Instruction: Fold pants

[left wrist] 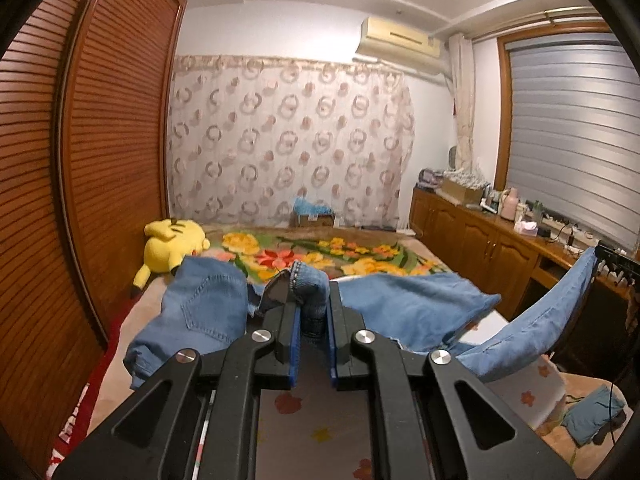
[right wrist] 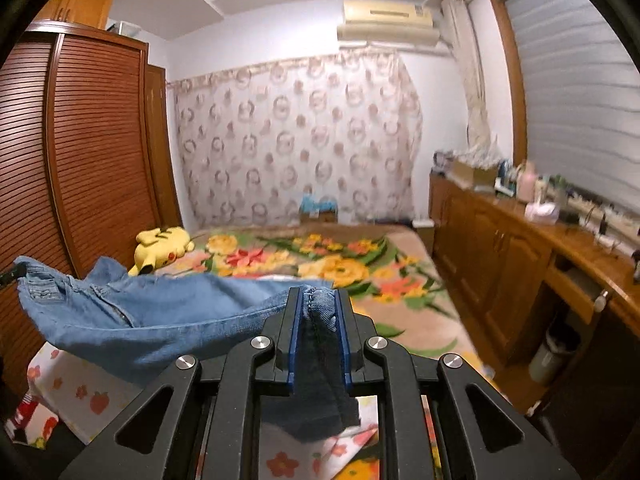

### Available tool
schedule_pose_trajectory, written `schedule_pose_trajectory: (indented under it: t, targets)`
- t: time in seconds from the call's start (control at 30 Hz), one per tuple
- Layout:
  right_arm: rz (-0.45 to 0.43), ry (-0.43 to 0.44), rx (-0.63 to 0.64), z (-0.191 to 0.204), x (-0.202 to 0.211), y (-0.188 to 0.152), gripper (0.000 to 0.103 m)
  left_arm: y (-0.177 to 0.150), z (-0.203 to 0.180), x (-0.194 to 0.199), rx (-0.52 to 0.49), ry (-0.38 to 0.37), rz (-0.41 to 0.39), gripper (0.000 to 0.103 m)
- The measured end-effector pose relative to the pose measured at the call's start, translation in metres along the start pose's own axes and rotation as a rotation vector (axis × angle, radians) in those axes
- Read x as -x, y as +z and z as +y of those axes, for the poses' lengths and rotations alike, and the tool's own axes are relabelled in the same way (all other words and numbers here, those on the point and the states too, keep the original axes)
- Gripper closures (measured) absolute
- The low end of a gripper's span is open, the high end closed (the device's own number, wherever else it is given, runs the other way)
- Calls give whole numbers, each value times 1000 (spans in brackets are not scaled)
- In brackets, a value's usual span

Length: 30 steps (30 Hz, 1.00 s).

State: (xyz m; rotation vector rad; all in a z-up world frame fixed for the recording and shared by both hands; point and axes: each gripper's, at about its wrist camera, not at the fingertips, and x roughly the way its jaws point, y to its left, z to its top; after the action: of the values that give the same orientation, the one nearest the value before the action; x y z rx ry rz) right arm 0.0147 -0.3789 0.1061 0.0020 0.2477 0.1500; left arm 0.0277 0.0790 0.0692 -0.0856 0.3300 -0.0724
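Left wrist view: our left gripper [left wrist: 313,300] clamps the waistband of the jeans [left wrist: 416,308] at centre frame. In the right wrist view our right gripper [right wrist: 318,312] pinches a hem the same way. The denim hangs slack between them above the floral bed [right wrist: 400,280]. We judge this the lift-and-spread step; next we need to draw the cloth taut and lay it flat.

No legible text, label, brand, number or sign appears in either wrist view. White marks show on the red cloth edge [left wrist: 70,432] at lower left of the left wrist view, too blurred and cropped to read as letters.
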Motion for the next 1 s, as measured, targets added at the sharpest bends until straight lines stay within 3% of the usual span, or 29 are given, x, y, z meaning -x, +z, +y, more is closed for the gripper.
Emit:
schedule_pose_trajectory:
  t: [0.2, 0.5, 0.7, 0.83, 1.0]
  targets:
    - [-71, -14, 36, 15, 26, -16, 88, 11, -7, 22, -19, -13, -60, 92]
    - [-149, -25, 73, 16, 32, -36, 88, 19, -6, 53, -16, -36, -123, 92]
    - [-91, -25, 64, 15, -1, -58, 88, 1, 8, 29, 5, -15, -50, 92]
    - [-19, -20, 59, 17, -41, -81, 88, -22, 19, 1, 32, -7, 32, 92]
    - [34, -6, 45, 20, -91, -99, 88, -32, 22, -25, 33, 20, 78, 92]
